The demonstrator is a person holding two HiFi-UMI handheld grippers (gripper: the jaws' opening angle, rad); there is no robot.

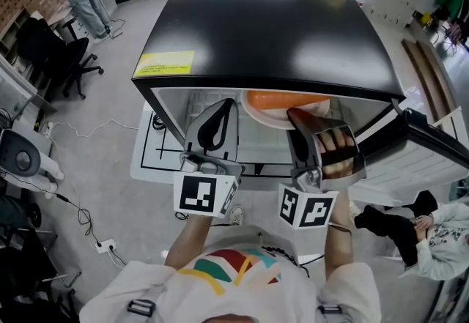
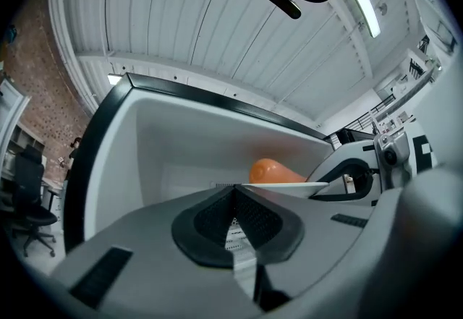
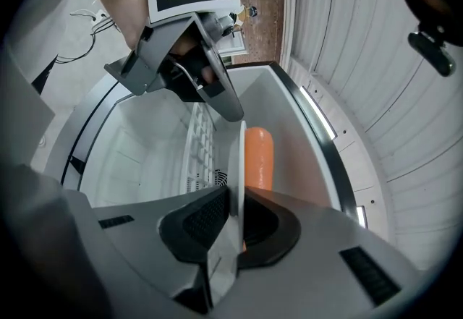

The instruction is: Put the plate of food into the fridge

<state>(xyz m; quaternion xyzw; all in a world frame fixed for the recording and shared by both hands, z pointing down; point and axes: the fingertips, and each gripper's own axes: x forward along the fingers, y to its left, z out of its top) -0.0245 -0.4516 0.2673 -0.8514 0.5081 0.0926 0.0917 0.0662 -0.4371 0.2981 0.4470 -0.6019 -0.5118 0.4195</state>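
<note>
Inside the fridge (image 1: 264, 28), the plate (image 3: 237, 158) sits clamped in the right tool (image 3: 235, 200).

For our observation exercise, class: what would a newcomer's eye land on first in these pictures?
First the big black-topped fridge filling the middle of the head view, its door open at the right. Next the white plate carrying an orange piece of food, pinched by its rim in the right gripper inside the opening.
</note>
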